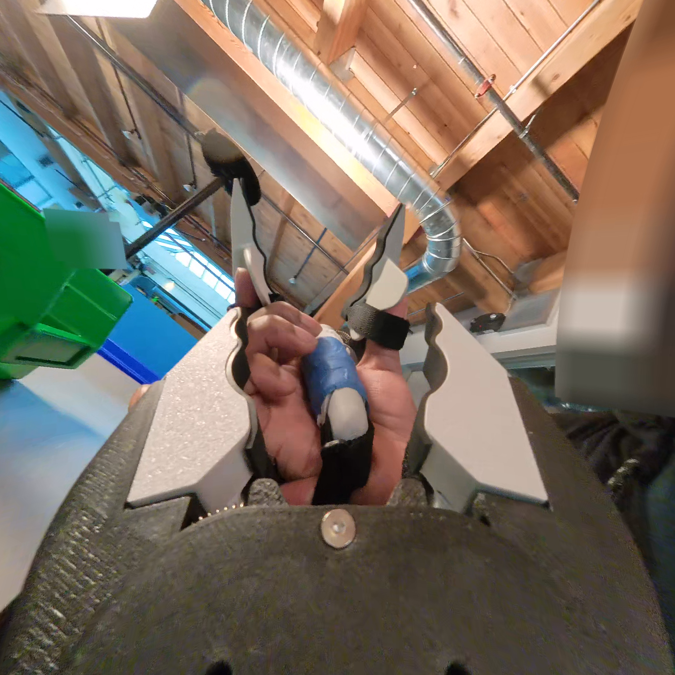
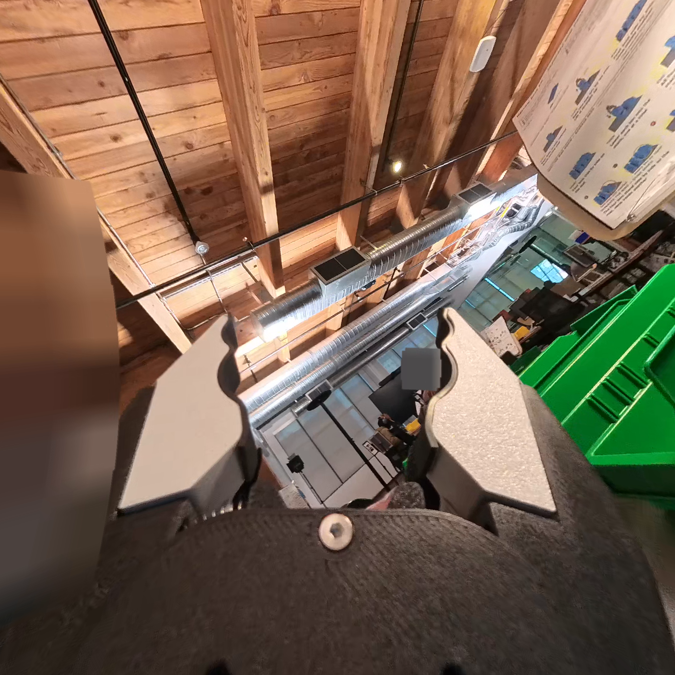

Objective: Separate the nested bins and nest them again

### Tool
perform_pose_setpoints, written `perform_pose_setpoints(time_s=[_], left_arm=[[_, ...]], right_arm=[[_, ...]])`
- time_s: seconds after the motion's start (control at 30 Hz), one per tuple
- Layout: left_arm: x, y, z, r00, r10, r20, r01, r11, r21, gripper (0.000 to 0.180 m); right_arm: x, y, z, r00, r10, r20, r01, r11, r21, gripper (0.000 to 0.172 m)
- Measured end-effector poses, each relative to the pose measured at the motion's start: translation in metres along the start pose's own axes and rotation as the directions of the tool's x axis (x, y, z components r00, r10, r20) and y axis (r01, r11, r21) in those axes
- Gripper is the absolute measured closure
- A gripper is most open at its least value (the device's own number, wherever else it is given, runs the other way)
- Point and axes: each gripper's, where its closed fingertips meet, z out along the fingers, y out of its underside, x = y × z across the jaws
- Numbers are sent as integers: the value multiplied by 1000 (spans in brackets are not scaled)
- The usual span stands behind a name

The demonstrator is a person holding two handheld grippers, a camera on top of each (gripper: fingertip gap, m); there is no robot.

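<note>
Both grippers point up at the ceiling. My left gripper [image 1: 334, 314] is open and holds nothing. Beyond its fingers, a person's hand [image 1: 292, 383] holds my right gripper [image 1: 317, 222], whose two fingers are spread apart around nothing. Green bins [image 1: 44, 292] show at the left edge of the left wrist view, apart from both grippers. In the right wrist view my right gripper [image 2: 336, 317] is open and empty, with only ceiling and ducts between its fingers. Nested green bins [image 2: 602, 383] lie to its right, untouched.
A wooden ceiling with a silver duct [image 1: 328, 95] is overhead. A blue surface [image 1: 153, 328] lies beside the green bins. A white illustrated sheet [image 2: 602, 109] hangs at the upper right. Windows and room clutter [image 2: 548, 285] lie farther back.
</note>
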Motion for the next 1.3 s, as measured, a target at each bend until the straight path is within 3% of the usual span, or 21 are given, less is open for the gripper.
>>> perform_pose_setpoints(time_s=[0.1,0.17,0.23,0.33,0.4,0.5,0.57,0.63,0.7,0.73,0.77,0.87,1.03,1.17,1.3], left_arm=[[8,-6,-5,999,35,-25,-35,999,14,83],[1,-19,-10,987,145,65,-147,989,29,86],[-11,-40,-21,952,246,180,-254,967,26,94],[-27,-75,-41,853,404,331,-415,909,-42,104],[-40,-98,-56,746,496,445,-506,856,-105,107],[-52,-130,-76,587,556,589,-567,801,-191,108],[-57,-148,-89,452,608,652,-589,753,-293,112],[-60,-169,-104,251,696,672,-619,649,-441,115],[-61,-186,-116,88,766,637,-628,539,-561,118],[-62,-192,-121,37,785,618,-622,502,-600,119],[-64,-197,-125,13,798,603,-613,482,-625,119],[-64,-206,-132,15,805,593,-604,480,-636,120],[-59,-207,-132,74,803,592,-629,498,-597,120],[-60,-204,-130,50,820,571,-627,471,-621,120],[-65,-203,-131,55,816,575,-602,486,-633,120]], right_arm=[[-5,-13,-4,991,-133,20,133,991,6,67],[-1,-20,-6,968,-247,33,248,968,-29,78],[28,-19,-8,918,-388,-80,370,912,-176,84],[94,-15,-23,731,-636,-248,461,727,-509,93],[128,-15,-36,599,-755,-268,461,598,-656,98],[161,-13,-47,469,-841,-270,423,482,-767,101],[175,-14,-52,403,-870,-283,399,445,-802,102],[186,-13,-55,365,-884,-292,364,425,-829,110],[198,-12,-55,336,-894,-297,333,408,-850,125],[200,-13,-53,330,-896,-298,333,406,-851,136],[202,-14,-52,322,-895,-307,326,410,-852,153],[213,-39,-56,211,-908,-363,315,414,-854,169],[226,-74,-66,149,-888,-434,310,459,-833,168],[229,-81,-68,129,-876,-465,313,481,-819,169],[230,-78,-66,116,-880,-461,331,472,-817,170]])
